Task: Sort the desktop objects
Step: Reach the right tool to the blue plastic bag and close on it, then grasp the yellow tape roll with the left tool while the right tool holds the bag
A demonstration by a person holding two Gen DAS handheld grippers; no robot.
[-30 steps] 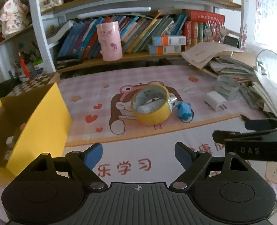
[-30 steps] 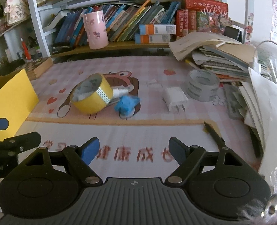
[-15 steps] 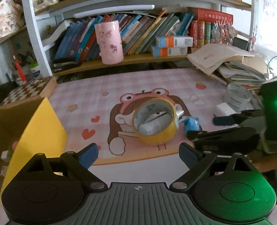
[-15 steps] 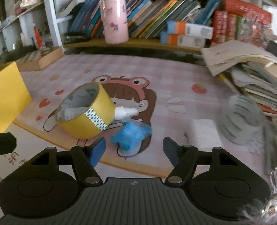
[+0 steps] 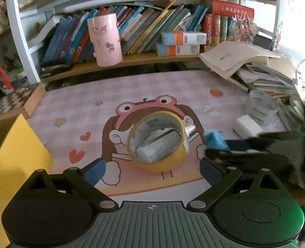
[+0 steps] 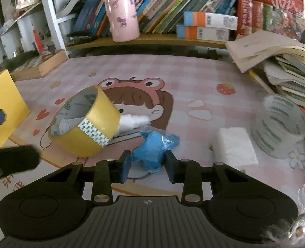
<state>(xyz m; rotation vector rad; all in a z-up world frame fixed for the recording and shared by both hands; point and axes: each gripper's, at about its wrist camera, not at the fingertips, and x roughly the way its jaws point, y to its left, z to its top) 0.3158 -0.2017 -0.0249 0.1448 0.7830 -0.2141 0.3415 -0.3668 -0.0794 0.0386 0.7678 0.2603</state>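
A yellow tape roll (image 5: 157,142) (image 6: 84,124) lies tilted on the pink cartoon mat, propped on a white bottle (image 6: 133,121). A blue wrapped packet (image 6: 154,150) (image 5: 214,140) lies just right of it. My right gripper (image 6: 147,165) has its fingers narrowed around the blue packet, one pad on each side. My left gripper (image 5: 152,170) is open and empty, just in front of the yellow tape roll. A white charger block (image 6: 234,146) (image 5: 247,126) and a clear tape roll (image 6: 280,126) (image 5: 261,107) lie further right.
A yellow cardboard box (image 5: 9,165) (image 6: 2,107) stands open at the left. A bookshelf with a pink cup (image 5: 104,39) runs along the back. A pile of books and papers (image 5: 255,68) crowds the right edge.
Both grippers moved forward toward the objects. The right gripper's fingers narrowed and now flank the blue packet. The left gripper closed in on the yellow tape roll, still open.
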